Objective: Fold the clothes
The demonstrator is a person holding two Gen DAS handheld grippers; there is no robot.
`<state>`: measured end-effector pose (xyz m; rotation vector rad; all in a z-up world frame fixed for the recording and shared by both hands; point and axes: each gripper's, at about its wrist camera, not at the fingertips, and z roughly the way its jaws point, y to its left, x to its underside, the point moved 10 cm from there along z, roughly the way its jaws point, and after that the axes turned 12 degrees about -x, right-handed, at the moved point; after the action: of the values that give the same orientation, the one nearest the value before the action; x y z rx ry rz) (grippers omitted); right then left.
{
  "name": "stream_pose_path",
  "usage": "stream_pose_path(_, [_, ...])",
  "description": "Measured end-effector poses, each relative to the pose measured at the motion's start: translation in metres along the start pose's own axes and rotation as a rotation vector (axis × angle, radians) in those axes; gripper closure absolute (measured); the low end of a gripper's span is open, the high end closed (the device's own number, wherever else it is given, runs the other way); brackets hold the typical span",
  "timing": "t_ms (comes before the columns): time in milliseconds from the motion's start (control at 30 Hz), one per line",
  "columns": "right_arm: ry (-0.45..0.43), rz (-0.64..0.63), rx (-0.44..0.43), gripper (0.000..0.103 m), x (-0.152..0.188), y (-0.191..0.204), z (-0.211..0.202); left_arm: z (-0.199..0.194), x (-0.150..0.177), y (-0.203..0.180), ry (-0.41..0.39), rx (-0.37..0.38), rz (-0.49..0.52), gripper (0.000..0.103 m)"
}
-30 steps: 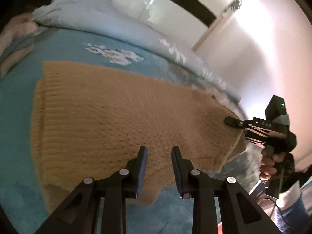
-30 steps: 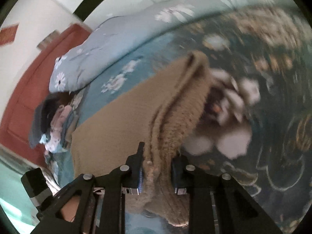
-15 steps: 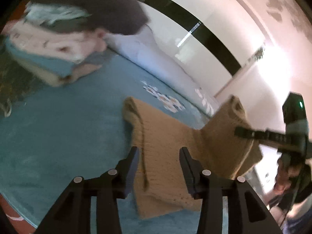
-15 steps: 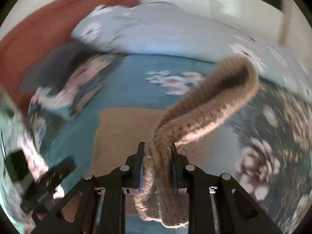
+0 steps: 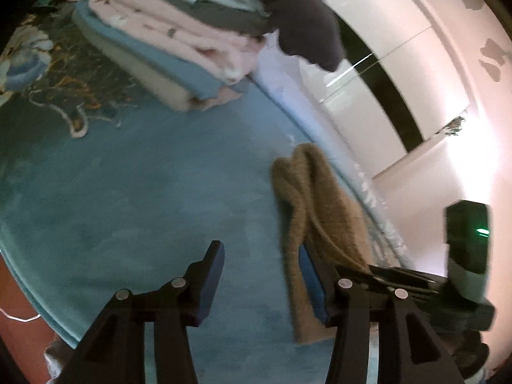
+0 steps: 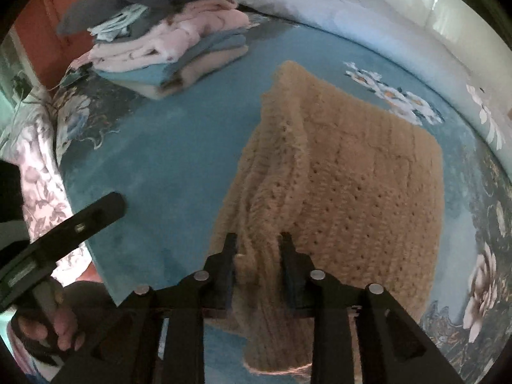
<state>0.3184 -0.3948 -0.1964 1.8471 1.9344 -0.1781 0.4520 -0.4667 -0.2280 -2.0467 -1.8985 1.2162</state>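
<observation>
Nearest to us in the right wrist view, the right gripper (image 6: 258,257) had its two fingers closed on a bunched fold of the tan knit sweater (image 6: 352,192), the wool filling the whole gap between them and a loose end hanging below. In the left wrist view, the left gripper (image 5: 260,280) stood with its jaws wide apart and nothing between them, only the teal bedspread (image 5: 134,198) showing through the gap. The same sweater (image 5: 315,204) hung just beside the left gripper's right finger, draped from the other tool, whose black body carried a green light. In the right wrist view the left tool reached in from the lower left, the person's hand (image 6: 52,326) wrapped round its handle. Beyond the fingers, the sweater spread out over the bedspread (image 6: 166,147), its left part doubled into a raised ridge and its right part lying flat. Farther off, well apart from the sweater, sat a stack of folded clothes (image 6: 179,51), pink and blue layers with a dark grey piece on top. Behind it all lay a pale floral duvet (image 6: 368,12) and, past that, a white wall (image 5: 400,41).
</observation>
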Motion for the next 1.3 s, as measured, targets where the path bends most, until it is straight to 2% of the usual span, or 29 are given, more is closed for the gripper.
stream_pose_path(67, [0.0,-0.04,-0.036,0.062,0.001,0.012,-0.001,0.0,0.001,-0.001,0.002,0.009,-0.002,0.051])
stream_pose_path(167, [0.002,-0.089,-0.109,0.062,0.003,0.031,-0.003,-0.003,0.004,-0.004,0.005,0.028,0.006,0.051])
stream_pose_path(233, [0.003,-0.085,-0.189,0.062,0.005,0.038,-0.009,-0.001,0.001,-0.009,0.015,0.038,0.015,0.05])
stream_pose_path(300, [-0.025,-0.063,-0.217,0.062,0.009,0.032,-0.022,0.001,-0.006,-0.019,0.024,0.057,0.025,0.05])
stream_pose_path(367, [-0.099,0.002,-0.182,0.062,0.015,0.007,-0.044,0.003,-0.014,-0.035,0.039,0.085,0.051,0.047])
stream_pose_path(433, [-0.199,0.116,-0.146,0.06,0.026,-0.029,-0.069,0.009,-0.024,-0.054,0.057,0.106,0.092,0.038])
stream_pose_path(500, [-0.295,0.251,-0.125,0.043,0.042,-0.069,-0.089,0.016,-0.033,-0.073,0.066,0.112,0.139,0.033])
stream_pose_path(533, [-0.325,0.308,-0.125,0.04,0.052,-0.085,-0.095,0.021,-0.037,-0.082,0.069,0.112,0.166,0.03])
stream_pose_path(600, [-0.341,0.412,-0.162,0.038,0.076,-0.11,-0.097,0.031,-0.044,-0.103,0.086,0.139,0.233,0.026])
stream_pose_path(767, [-0.383,0.607,-0.307,0.038,0.113,-0.136,-0.086,0.083,-0.065,-0.107,0.175,0.053,0.272,0.023])
stream_pose_path(833, [-0.424,0.675,-0.399,0.038,0.114,-0.138,-0.081,0.101,-0.07,-0.104,0.219,0.027,0.273,0.023])
stream_pose_path(933, [-0.439,0.717,-0.474,0.029,0.109,-0.137,-0.07,0.125,-0.071,-0.093,0.305,0.015,0.245,0.023])
stream_pose_path(1033, [-0.429,0.719,-0.498,0.025,0.101,-0.133,-0.059,0.135,-0.067,-0.091,0.365,0.087,0.183,0.023])
stream_pose_path(1133, [-0.426,0.71,-0.501,0.025,0.092,-0.128,-0.05,0.142,-0.063,-0.09,0.387,0.138,0.113,0.023])
stream_pose_path(1233, [-0.436,0.732,-0.526,0.026,0.092,-0.132,-0.049,0.144,-0.064,-0.096,0.374,0.151,0.108,0.024])
stream_pose_path(1267, [-0.437,0.748,-0.53,0.032,0.094,-0.135,-0.049,0.145,-0.063,-0.098,0.371,0.151,0.112,0.025])
stream_pose_path(1300, [-0.437,0.764,-0.534,0.043,0.096,-0.137,-0.048,0.144,-0.062,-0.1,0.367,0.145,0.108,0.025])
